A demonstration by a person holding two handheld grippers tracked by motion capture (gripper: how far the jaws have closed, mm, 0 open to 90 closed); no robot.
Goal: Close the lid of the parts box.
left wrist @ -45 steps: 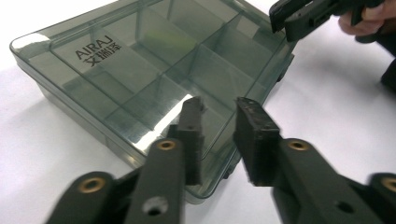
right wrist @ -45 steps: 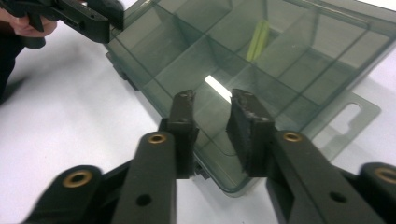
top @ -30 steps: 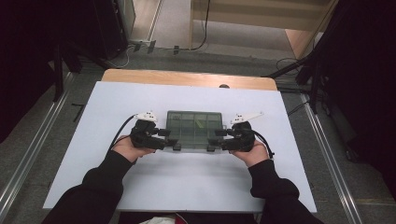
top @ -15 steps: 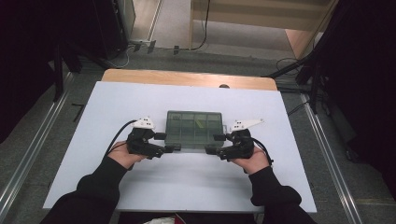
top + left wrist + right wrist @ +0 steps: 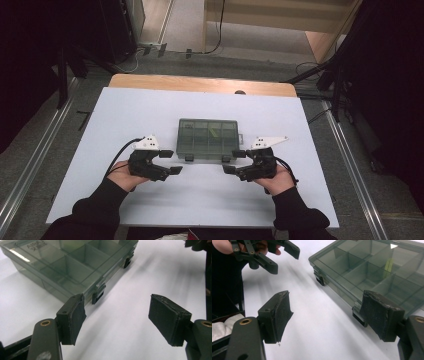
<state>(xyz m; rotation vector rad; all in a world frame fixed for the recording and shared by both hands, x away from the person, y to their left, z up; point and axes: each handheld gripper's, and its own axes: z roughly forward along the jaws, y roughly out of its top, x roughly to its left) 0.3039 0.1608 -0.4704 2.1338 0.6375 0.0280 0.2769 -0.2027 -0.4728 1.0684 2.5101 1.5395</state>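
- The clear compartment box lies flat near the middle of the white surface, lid down, its long axis running side to side across my front.
- It sits just beyond and between my two grippers: inward and slightly forward of each, the two dark latches on the edge facing me.
- My left gripper hangs off the box's near-left corner, jaws released and just now spreading, nothing between them; in the left gripper view the far pad stands close by the latch edge, whether touching I cannot tell.
- My right gripper mirrors it at the near-right corner, jaws likewise just opened wide and empty, one pad in front of the box wall.
- Both sit about equally near the box, so neither hand has the advantage.
- My forearms come in low, jaws level and pointing inward toward each other.
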